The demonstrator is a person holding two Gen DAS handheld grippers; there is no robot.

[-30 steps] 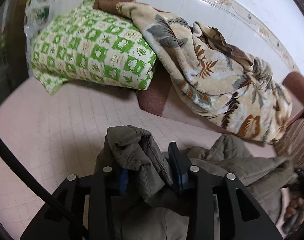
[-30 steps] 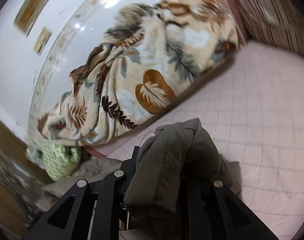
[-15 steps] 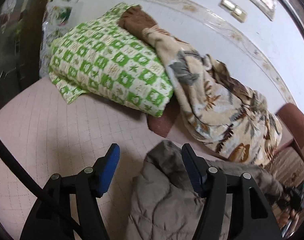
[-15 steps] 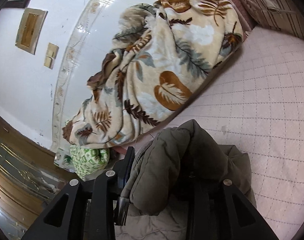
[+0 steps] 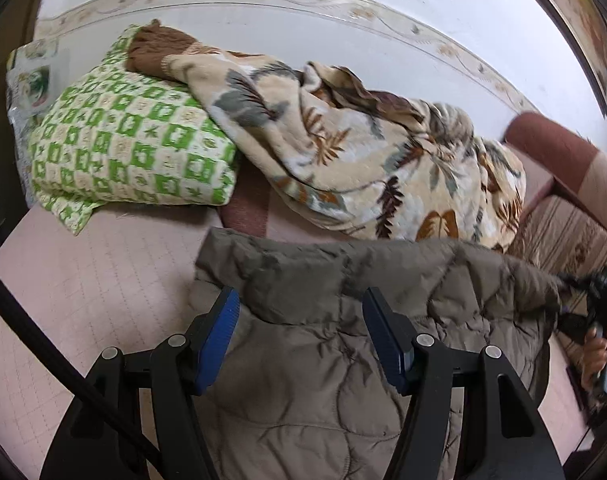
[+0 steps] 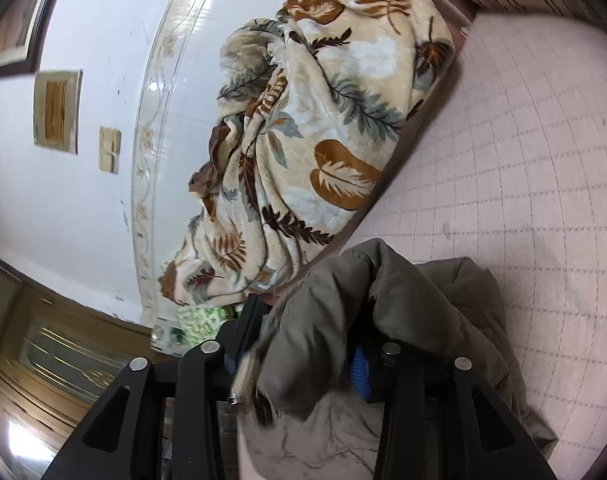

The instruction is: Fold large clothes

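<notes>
Left claw (image 5: 299,320) spread wide above the olive jacket (image 5: 323,360), lower centre of frame, gripping nothing. Right claw (image 6: 303,344) opening, bunched jacket fold between its pads, bottom centre.

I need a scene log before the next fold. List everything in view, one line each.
jacket: one, olive quilted, on the pink cover, nearest the cameras
leaf-print blanket: one, cream and brown, heaped by the wall
pillow: one, green and white, left of the blanket
bed cover: one, pink quilted
left gripper: open above the jacket
right gripper: jaws opening, jacket fold between them
hand: one, holding the right gripper
</notes>
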